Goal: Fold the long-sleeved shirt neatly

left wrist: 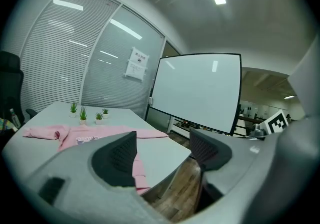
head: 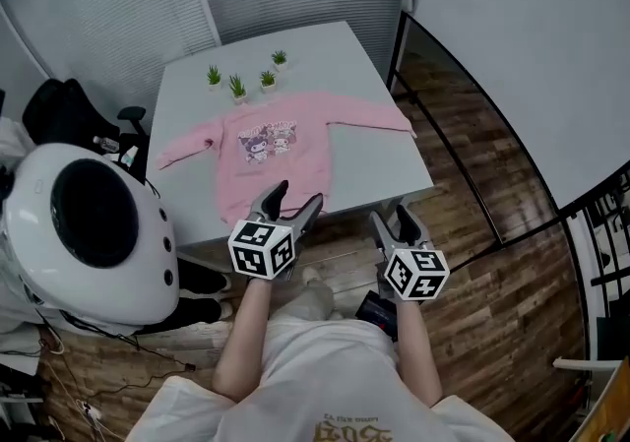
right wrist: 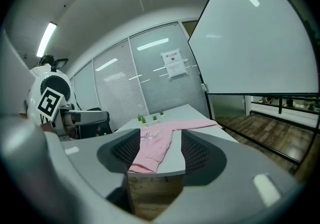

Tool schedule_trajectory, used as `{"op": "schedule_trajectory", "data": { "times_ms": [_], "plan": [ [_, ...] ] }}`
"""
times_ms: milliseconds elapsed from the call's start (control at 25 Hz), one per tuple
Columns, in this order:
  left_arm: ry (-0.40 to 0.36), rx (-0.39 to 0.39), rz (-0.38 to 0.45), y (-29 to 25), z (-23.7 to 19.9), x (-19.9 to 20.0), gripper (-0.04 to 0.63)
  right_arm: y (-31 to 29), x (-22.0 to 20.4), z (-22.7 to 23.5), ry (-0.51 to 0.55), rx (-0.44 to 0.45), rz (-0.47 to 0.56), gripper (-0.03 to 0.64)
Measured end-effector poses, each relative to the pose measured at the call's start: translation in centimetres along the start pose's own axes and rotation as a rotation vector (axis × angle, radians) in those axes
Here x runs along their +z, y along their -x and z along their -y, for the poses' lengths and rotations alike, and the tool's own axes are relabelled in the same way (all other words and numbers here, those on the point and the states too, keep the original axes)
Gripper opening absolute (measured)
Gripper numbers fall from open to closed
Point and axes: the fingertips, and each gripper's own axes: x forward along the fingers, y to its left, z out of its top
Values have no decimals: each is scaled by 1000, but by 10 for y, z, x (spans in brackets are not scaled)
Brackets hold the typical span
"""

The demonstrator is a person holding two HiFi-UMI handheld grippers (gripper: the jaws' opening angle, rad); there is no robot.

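A pink long-sleeved shirt [head: 279,143] with a cartoon print lies spread flat on the grey table [head: 374,162], its sleeves stretched out to the left and right. My left gripper [head: 295,198] hovers at the table's near edge, just short of the shirt's hem, open with nothing between its fingers. My right gripper [head: 392,218] hangs over the floor in front of the table's near right corner, also open and holding nothing. In the left gripper view the shirt [left wrist: 75,132] lies beyond the left gripper [left wrist: 162,144]. In the right gripper view the shirt [right wrist: 156,137] shows between the spread pads of the right gripper [right wrist: 159,154].
Several small potted plants [head: 239,86] stand along the table's far edge behind the shirt. A large white rounded robot head [head: 89,223] and a black chair [head: 69,110] stand to the left. A big whiteboard [head: 532,46] stands to the right over the wooden floor [head: 472,263].
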Motion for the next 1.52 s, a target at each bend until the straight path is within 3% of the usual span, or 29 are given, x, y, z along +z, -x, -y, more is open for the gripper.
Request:
{"op": "schedule_trajectory", "data": {
  "times_ms": [400,840,1120,1520],
  "plan": [
    [0,-71,-75,-99,-2,-6,327,-33,-10,65,-42,-69,-65,252],
    [46,-58,-157,-227,-63,-2,328,-138,17,152,-56,-107,-147,252],
    [133,-41,-218,-282,-97,-26,328,-192,10,193,-67,-106,-243,252],
    [139,-74,-320,-329,-94,-63,344,-212,16,264,-169,-146,-239,253]
  ]
}}
